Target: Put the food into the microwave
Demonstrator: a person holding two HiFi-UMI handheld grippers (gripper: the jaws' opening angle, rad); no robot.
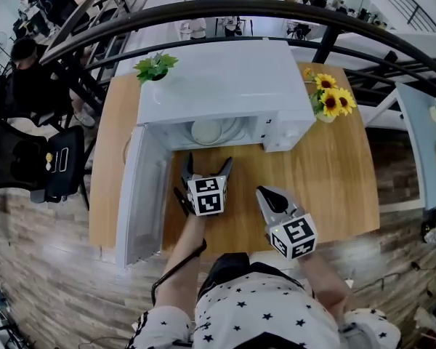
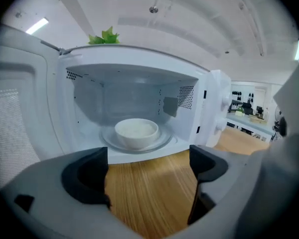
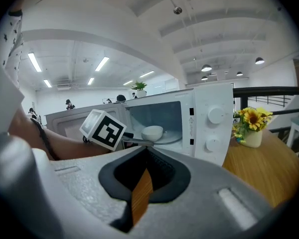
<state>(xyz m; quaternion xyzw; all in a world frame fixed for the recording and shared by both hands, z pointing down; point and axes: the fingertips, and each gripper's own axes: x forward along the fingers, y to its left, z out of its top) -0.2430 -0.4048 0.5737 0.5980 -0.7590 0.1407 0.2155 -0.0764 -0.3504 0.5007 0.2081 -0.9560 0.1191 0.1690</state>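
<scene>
A white bowl of rice point(image 2: 136, 132) sits on the glass turntable inside the white microwave point(image 1: 225, 86), whose door point(image 1: 142, 195) hangs open to the left. In the head view the bowl point(image 1: 207, 131) shows just inside the opening. My left gripper point(image 1: 207, 162) is open and empty on the table side of the opening, a short way back from the bowl. Its jaws frame bare wood in the left gripper view point(image 2: 148, 168). My right gripper point(image 1: 263, 193) is shut on nothing, lower right of the left one. The right gripper view shows the bowl point(image 3: 152, 132) past the left gripper's marker cube point(image 3: 103, 129).
The wooden table point(image 1: 327, 173) carries a vase of sunflowers point(image 1: 330, 102) right of the microwave. A green plant point(image 1: 155, 67) stands at the microwave's back left corner. A dark curved railing point(image 1: 334, 20) runs behind the table. The control knobs point(image 3: 217, 114) face the right gripper.
</scene>
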